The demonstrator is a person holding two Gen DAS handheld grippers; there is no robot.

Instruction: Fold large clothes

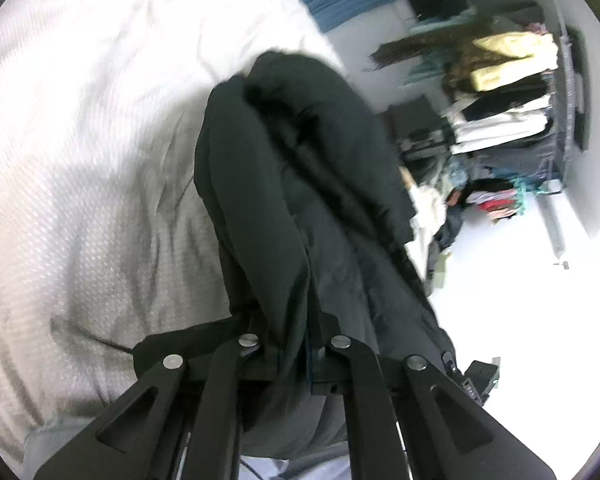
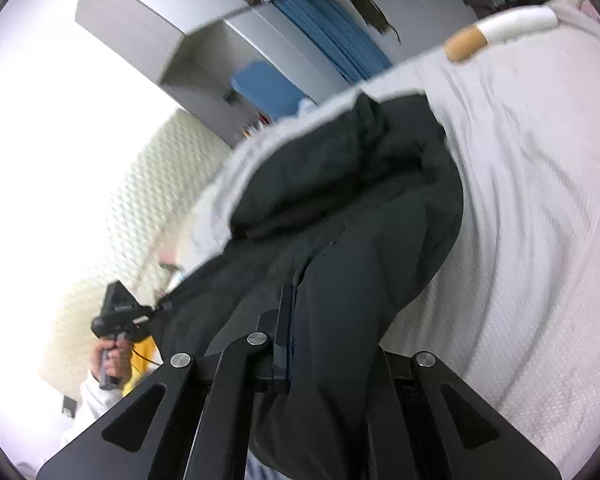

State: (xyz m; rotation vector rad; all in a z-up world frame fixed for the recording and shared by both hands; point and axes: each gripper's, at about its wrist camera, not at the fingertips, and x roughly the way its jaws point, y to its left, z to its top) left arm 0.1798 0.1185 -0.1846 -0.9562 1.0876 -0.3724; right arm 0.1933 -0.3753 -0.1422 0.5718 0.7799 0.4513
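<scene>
Bed (image 1: 80,160), white textured cover, is seen under everything. Dark garment (image 1: 300,184) is draped over bed's edge, bunched, lifted at near end. L gripper (image 1: 306,344) is pinched on garment fabric. R gripper (image 2: 286,340) is likewise clamped on garment. Hand (image 2: 112,360) is seen holding L gripper.

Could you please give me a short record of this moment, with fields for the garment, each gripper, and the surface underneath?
garment: dark garment, bunched, lifted at one end
left gripper: jaws shut on the dark garment
right gripper: jaws shut on the dark garment
surface: white textured bedcover, wrinkled
background: clothes rack beside the bed
</scene>
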